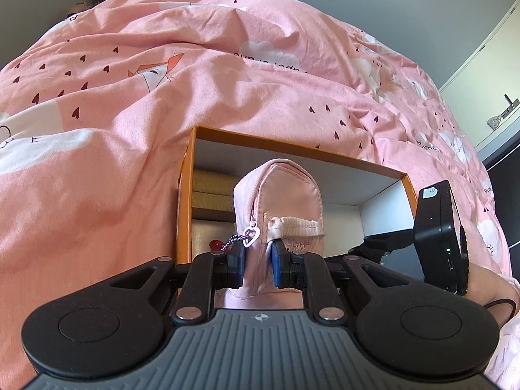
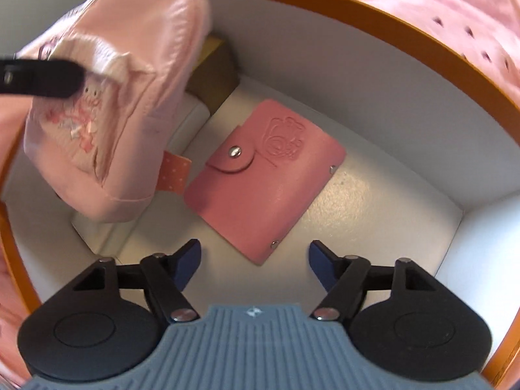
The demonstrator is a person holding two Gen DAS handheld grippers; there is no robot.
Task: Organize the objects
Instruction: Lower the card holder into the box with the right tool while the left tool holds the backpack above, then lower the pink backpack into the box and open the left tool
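My left gripper (image 1: 256, 266) is shut on a pale pink zip pouch (image 1: 286, 201), which it holds over the open orange box (image 1: 185, 195). A heart charm (image 1: 251, 234) on a bead chain hangs from the pouch's zip. In the right wrist view the same pouch (image 2: 107, 113) hangs at upper left with the left gripper's black finger (image 2: 42, 78) on it. A pink snap-button card wallet (image 2: 266, 178) lies flat on the box's white floor (image 2: 373, 201). My right gripper (image 2: 255, 253) stands open just above the wallet's near corner, nothing between its pads.
The box rests on a rumpled pink duvet (image 1: 162, 81) printed with hearts and clouds. Inside it are brown cardboard boxes (image 1: 211, 195), a white block (image 2: 182, 130) and a dotted orange tab (image 2: 174, 175). The right hand's black gripper body (image 1: 438, 237) sits at the box's right edge.
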